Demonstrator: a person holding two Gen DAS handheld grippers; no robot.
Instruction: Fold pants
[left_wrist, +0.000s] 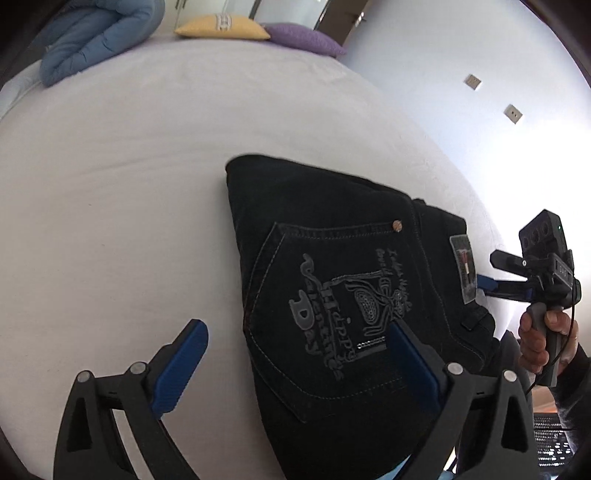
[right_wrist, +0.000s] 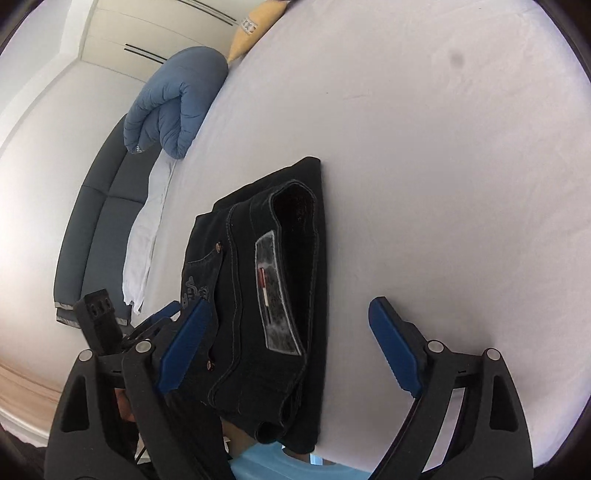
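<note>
While both claws stand wide with nothing between their pads, the pants (left_wrist: 332, 280) lie folded into a compact black stack on the bed (left_wrist: 122, 192), near its front edge. In the left wrist view, the left claw (left_wrist: 295, 365) hovers over the stack's near end: one blue pad sits above the embroidered back pocket (left_wrist: 332, 314), the other over bare sheet to the stack's left. The right claw (right_wrist: 291, 347) straddles the waistband end, one pad over the denim, the other over open sheet on the far side of the stack.

The stack's far corner is crisp, and the sheet beyond and beside it is flat and bare, leaving wide room all around except at the near edge, where the pants come close to the mattress rim.

Farther back, a rolled blue duvet (left_wrist: 96, 33) lies at the bed's edge, with a yellow pillow (left_wrist: 221, 27) and a purple pillow (left_wrist: 303, 38) at the far end.

Only the left view shows the pocket design, the purple pillow, and the hand (left_wrist: 539, 343) gripping the right tool's handle. Only the right view shows the open waistband with its label (right_wrist: 275, 291), a dark sofa (right_wrist: 99, 221) beside the bed, and wardrobe doors (right_wrist: 155, 33) behind.
</note>
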